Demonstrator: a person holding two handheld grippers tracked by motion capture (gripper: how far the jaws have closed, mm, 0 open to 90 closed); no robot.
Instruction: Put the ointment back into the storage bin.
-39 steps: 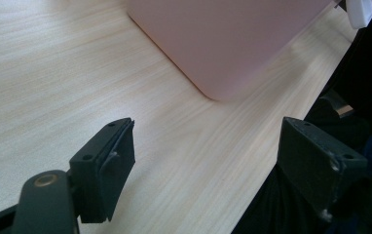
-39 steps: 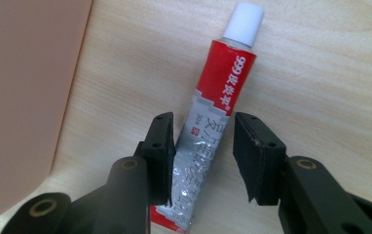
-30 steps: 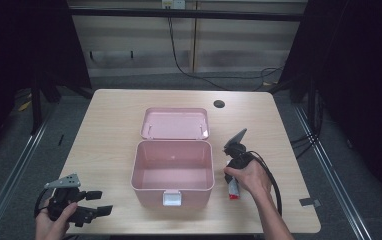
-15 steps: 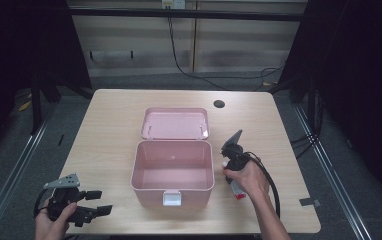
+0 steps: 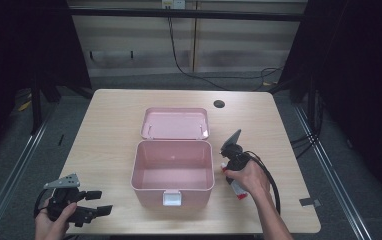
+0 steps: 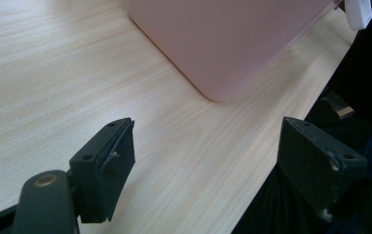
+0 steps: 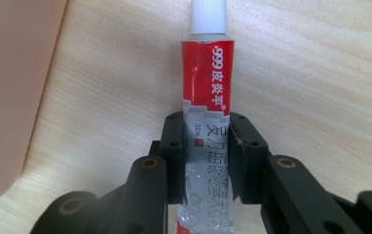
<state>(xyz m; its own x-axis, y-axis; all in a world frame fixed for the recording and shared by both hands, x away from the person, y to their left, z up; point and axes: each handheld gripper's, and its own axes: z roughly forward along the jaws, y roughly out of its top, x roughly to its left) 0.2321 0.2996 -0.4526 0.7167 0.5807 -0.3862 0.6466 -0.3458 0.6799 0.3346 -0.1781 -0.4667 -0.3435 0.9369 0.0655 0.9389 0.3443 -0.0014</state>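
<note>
An open pink box [image 5: 173,170] stands mid-table, its lid [image 5: 175,123] lying flat behind it. My right gripper [image 7: 207,126] is shut on a red-and-white tube [image 7: 208,73] with a white cap that points away from the jaws. In the high view this gripper [image 5: 231,177] stands steeply over the table just right of the box, with the tube [image 5: 237,189] poking out under the hand. Whether the tube touches the wood I cannot tell. My left gripper [image 5: 99,201] is open and holds nothing at the front left corner, its jaws [image 6: 208,131] facing the box's near corner [image 6: 223,58].
The box has a white latch [image 5: 173,198] on its front wall. A dark cable hole [image 5: 219,104] sits at the back of the table [image 5: 104,130]. A grey tape mark [image 5: 305,202] lies near the front right edge. The left gripper hovers at the table's front edge.
The right gripper and the tube have shifted slightly left, closer to the box. The left gripper has barely moved.
</note>
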